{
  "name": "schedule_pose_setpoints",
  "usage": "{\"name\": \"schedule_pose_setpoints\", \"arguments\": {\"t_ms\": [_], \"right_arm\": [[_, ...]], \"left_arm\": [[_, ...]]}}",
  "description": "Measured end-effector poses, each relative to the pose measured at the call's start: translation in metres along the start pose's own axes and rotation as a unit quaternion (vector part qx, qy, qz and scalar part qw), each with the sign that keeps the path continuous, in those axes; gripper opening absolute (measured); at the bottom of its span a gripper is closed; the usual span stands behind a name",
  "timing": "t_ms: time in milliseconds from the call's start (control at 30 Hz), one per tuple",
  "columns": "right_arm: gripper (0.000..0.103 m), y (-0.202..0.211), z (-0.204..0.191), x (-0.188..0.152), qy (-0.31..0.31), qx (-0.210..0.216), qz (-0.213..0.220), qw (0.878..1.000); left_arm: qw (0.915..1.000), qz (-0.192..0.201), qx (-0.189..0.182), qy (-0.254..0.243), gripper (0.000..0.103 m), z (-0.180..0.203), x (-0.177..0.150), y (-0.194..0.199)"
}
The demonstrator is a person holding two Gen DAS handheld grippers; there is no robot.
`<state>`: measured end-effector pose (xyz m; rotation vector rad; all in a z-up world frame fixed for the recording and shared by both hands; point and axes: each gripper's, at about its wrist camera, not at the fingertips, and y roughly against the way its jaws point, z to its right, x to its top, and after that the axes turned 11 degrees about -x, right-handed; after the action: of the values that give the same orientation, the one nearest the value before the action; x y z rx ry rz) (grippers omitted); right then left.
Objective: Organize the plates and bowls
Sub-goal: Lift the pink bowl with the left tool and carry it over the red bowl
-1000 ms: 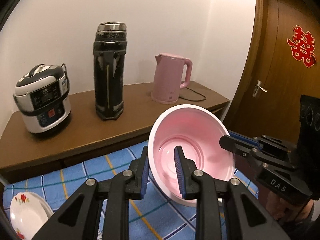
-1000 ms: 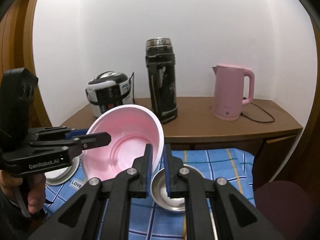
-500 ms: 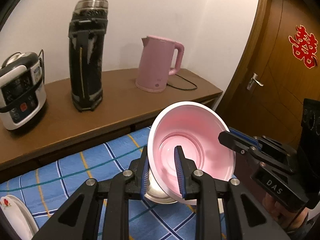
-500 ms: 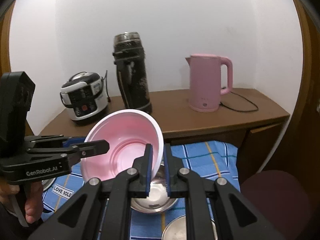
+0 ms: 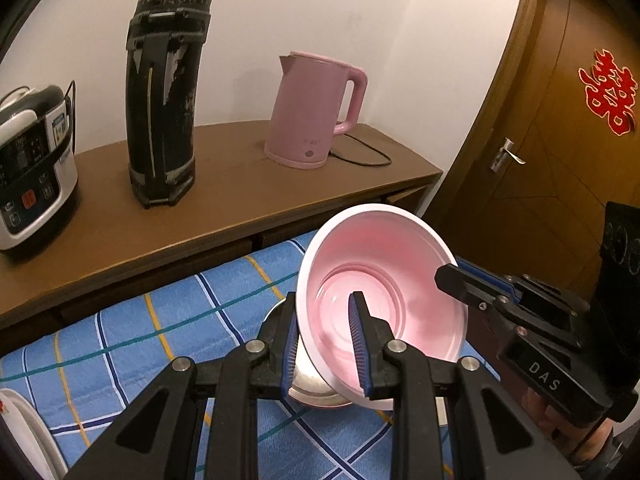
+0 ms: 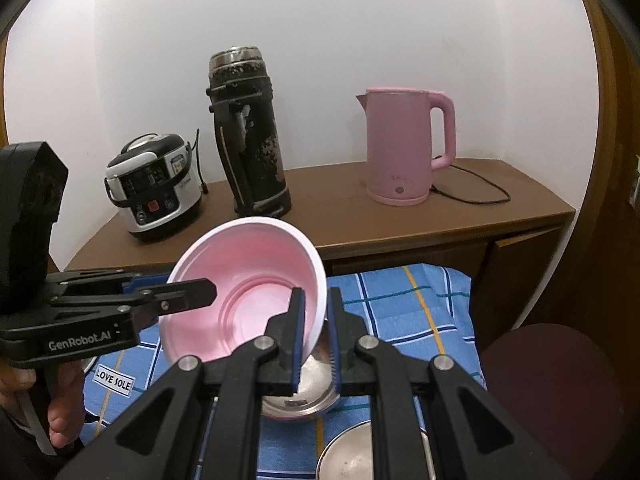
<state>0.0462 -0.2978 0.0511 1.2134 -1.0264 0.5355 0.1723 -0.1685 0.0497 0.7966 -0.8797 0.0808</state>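
Note:
A pink bowl [image 5: 384, 276] is held in the air by both grippers, tilted, above a steel bowl [image 5: 316, 394] on the blue checked cloth. My left gripper [image 5: 326, 344] is shut on the bowl's near rim. My right gripper [image 6: 318, 336] is shut on the opposite rim. The pink bowl [image 6: 248, 288] and the steel bowl [image 6: 304, 392] below it also show in the right wrist view. A second steel bowl [image 6: 352, 456] lies nearer the front. A white flowered plate [image 5: 28, 436] lies at the far left.
A wooden sideboard [image 5: 224, 200] behind the table carries a rice cooker [image 5: 28, 172], a tall black flask [image 5: 164, 92] and a pink kettle [image 5: 312, 112] with its cord. A wooden door [image 5: 568, 120] stands on the right. A dark round stool [image 6: 548, 392] is at the right.
Both grippers have carried the pink bowl to the right and lower, over the steel bowl. Both grips on the rim are unchanged.

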Motion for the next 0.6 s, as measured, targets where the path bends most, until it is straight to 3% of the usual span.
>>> {"name": "schedule_pose_setpoints", "arguments": {"t_ms": [600], "right_arm": [[0.011,-0.028,0.002,-0.013,0.001,-0.005,-0.039,0.999]], "left_arm": [[0.9998,-0.019,0.002,0.008,0.027,-0.008,0.0,-0.01]]}}
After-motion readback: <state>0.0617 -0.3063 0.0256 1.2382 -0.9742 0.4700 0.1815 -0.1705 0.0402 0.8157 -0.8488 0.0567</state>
